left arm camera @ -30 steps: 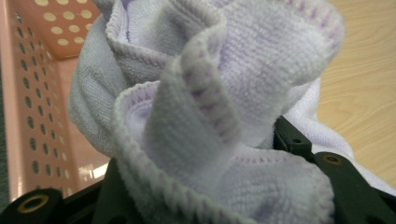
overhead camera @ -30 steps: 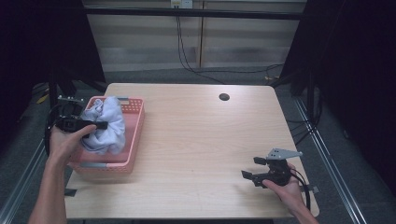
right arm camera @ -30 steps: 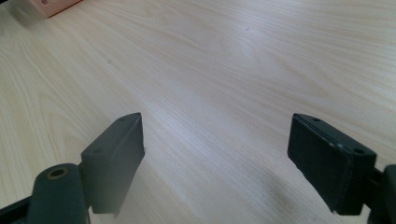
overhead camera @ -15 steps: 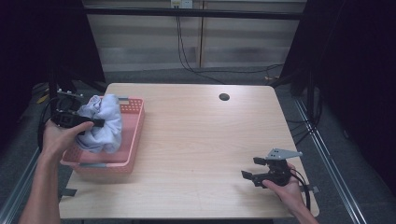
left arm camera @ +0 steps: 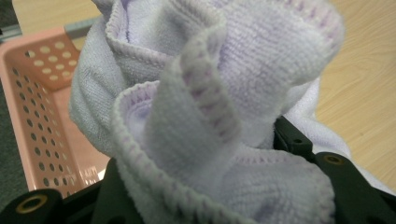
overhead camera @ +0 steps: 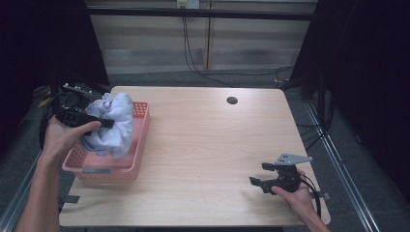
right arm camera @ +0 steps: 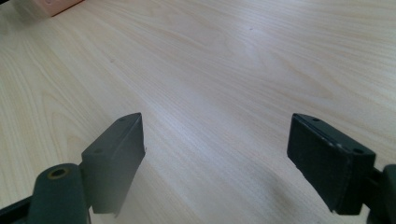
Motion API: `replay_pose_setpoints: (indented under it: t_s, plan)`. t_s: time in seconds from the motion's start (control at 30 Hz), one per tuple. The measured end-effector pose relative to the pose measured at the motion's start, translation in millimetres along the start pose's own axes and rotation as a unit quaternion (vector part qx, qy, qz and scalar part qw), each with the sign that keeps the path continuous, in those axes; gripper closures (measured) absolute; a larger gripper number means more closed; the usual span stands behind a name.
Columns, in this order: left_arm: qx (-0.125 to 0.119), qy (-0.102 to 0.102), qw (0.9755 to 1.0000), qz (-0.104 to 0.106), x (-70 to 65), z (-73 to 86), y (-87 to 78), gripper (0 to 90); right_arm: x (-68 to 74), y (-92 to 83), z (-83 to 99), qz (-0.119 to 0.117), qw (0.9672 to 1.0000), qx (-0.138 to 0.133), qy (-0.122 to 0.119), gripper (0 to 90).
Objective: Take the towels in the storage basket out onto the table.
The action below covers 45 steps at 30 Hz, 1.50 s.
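Pale lilac towel (overhead camera: 112, 126) bunching between the jaws of the left gripper (overhead camera: 89, 121), hanging above the pink basket (overhead camera: 137, 145) at the tabletop's (overhead camera: 208, 145) left edge, right gripper (overhead camera: 268, 176) resting near the right corner, jaws standing wide, holding nothing.

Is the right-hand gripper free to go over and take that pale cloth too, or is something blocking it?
Probably yes. The right gripper has open, empty jaws, and bare table lies between it and the cloth, which the left gripper holds above the pink basket.
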<state>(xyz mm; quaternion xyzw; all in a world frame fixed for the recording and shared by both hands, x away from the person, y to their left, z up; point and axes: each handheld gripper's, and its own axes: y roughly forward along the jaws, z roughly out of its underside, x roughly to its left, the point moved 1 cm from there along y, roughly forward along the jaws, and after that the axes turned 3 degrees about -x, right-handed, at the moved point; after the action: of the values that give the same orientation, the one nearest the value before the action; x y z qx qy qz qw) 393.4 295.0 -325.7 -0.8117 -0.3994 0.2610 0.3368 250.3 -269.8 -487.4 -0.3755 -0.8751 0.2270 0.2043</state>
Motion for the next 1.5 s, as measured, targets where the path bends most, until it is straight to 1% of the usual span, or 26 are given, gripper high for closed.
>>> replay_pose_setpoints:
  t_s: [0.07, 0.13, 0.17, 0.23, 0.3, 0.37, 0.4, 0.47, 0.53, 0.57, 0.63, 0.7, 0.8, 0.83, 0.9, 0.97, 1.07, 1.17, 1.2, 1.27, 1.3, 1.33, 1.37, 1.4, 1.43, 1.5]
  plan:
    - [0.001, 0.01, 0.9999, 0.005, -5.9, -6.1, -3.5, 49.6, 0.1, -0.1, 0.0, -0.001, 1.0, 0.0, 0.0, 18.5]
    - [0.0, 0.016, 0.9999, 0.002, -12.3, -12.3, -5.7, 49.6, 0.3, -0.4, -0.1, -0.002, 1.0, 0.0, 0.001, 18.5]
    - [0.0, 0.016, 0.9999, 0.004, -15.2, -14.2, -6.2, 49.6, 0.2, -0.5, -0.2, -0.002, 1.0, -0.001, 0.001, 18.5]
    - [-0.017, 0.022, 0.9996, 0.006, -23.0, -19.7, -5.3, 49.7, 0.0, -0.7, -0.2, -0.002, 1.0, -0.001, 0.001, 18.5]
    - [-0.008, 0.028, 0.9994, 0.02, -31.5, -23.6, 1.5, 49.7, 0.5, -0.9, -0.3, -0.001, 1.0, -0.001, 0.0, 18.5]
    - [-0.001, 0.038, 0.9991, 0.019, -41.4, -27.1, 11.0, 49.6, 0.8, -1.3, -0.2, -0.002, 1.0, -0.002, 0.0, 18.5]
    - [0.001, 0.038, 0.9989, 0.026, -46.0, -29.0, 15.7, 49.6, 0.8, -1.2, -0.1, -0.001, 1.0, -0.001, 0.0, 18.4]
    - [0.006, 0.054, 0.9979, 0.036, -55.4, -33.9, 22.5, 49.6, 0.4, -0.9, 0.0, -0.002, 1.0, -0.001, 0.001, 18.3]
    - [0.003, 0.06, 0.9974, 0.04, -64.9, -39.8, 25.7, 49.6, 0.1, -0.8, -0.1, -0.002, 1.0, 0.0, 0.002, 18.3]
    - [0.005, 0.065, 0.9969, 0.044, -69.3, -43.1, 26.9, 49.6, 0.0, -0.9, -0.1, -0.002, 1.0, -0.001, 0.002, 18.3]
    - [0.008, 0.077, 0.996, 0.046, -79.3, -49.7, 30.2, 49.6, -0.2, -1.0, -0.2, -0.001, 1.0, -0.002, 0.0, 18.3]
    - [0.008, 0.084, 0.9953, 0.049, -89.0, -55.1, 34.4, 49.6, -0.1, -1.2, -0.2, -0.002, 1.0, -0.001, 0.001, 18.3]
    - [0.005, 0.093, 0.9939, 0.059, -102.1, -58.9, 44.4, 49.6, 0.4, -2.4, -0.1, -0.002, 1.0, -0.002, 0.001, 18.3]
    - [0.001, 0.094, 0.9937, 0.062, -106.4, -59.0, 48.5, 49.5, 0.3, -2.6, -0.1, -0.003, 1.0, -0.003, 0.0, 18.3]
    - [0.01, 0.102, 0.9917, 0.077, -113.1, -58.1, 58.2, 49.3, -0.3, -3.5, 0.1, -0.003, 1.0, -0.004, 0.001, 18.3]
    - [0.011, 0.099, 0.9918, 0.08, -119.6, -56.0, 68.1, 48.9, -1.0, -4.7, 0.1, 0.001, 1.0, -0.004, 0.002, 18.5]
    - [0.021, 0.107, 0.9903, 0.086, -129.1, -53.1, 83.8, 48.7, -2.1, -5.9, -0.2, 0.002, 1.0, -0.008, 0.002, 18.6]
    - [0.026, 0.109, 0.9893, 0.093, -138.9, -48.0, 99.1, 48.4, -2.6, -6.5, -0.2, 0.003, 0.9999, -0.008, 0.006, 18.6]
    - [0.032, 0.112, 0.9882, 0.099, -142.0, -46.0, 103.6, 48.2, -2.9, -6.7, -0.1, 0.003, 0.9999, -0.008, 0.006, 18.6]
    - [0.035, 0.118, 0.9871, 0.102, -151.0, -41.3, 113.0, 47.9, -2.9, -6.6, 0.0, 0.003, 1.0, -0.008, 0.005, 18.6]
    - [0.036, 0.122, 0.9856, 0.111, -154.3, -38.7, 117.9, 47.6, -2.9, -6.6, 0.0, 0.002, 1.0, -0.007, 0.005, 18.6]
    - [0.04, 0.134, 0.984, 0.11, -158.0, -35.7, 122.2, 47.5, -2.7, -6.6, 0.0, 0.001, 1.0, -0.007, 0.005, 18.6]
    - [0.041, 0.134, 0.9844, 0.106, -163.1, -31.8, 127.4, 47.5, -2.6, -6.6, 0.1, 0.001, 1.0, -0.007, 0.005, 18.6]
    - [0.046, 0.136, 0.9838, 0.108, -166.5, -28.3, 132.4, 47.5, -2.3, -6.8, 0.1, 0.0, 1.0, -0.007, 0.005, 18.5]
    - [0.047, 0.13, 0.9843, 0.109, -170.4, -24.6, 137.7, 47.5, -2.0, -6.8, 0.2, 0.0, 1.0, -0.007, 0.004, 18.6]
    - [0.06, 0.135, 0.9823, 0.115, -176.8, -18.3, 148.3, 47.4, -2.1, -6.5, 0.3, -0.001, 1.0, -0.007, 0.003, 18.6]
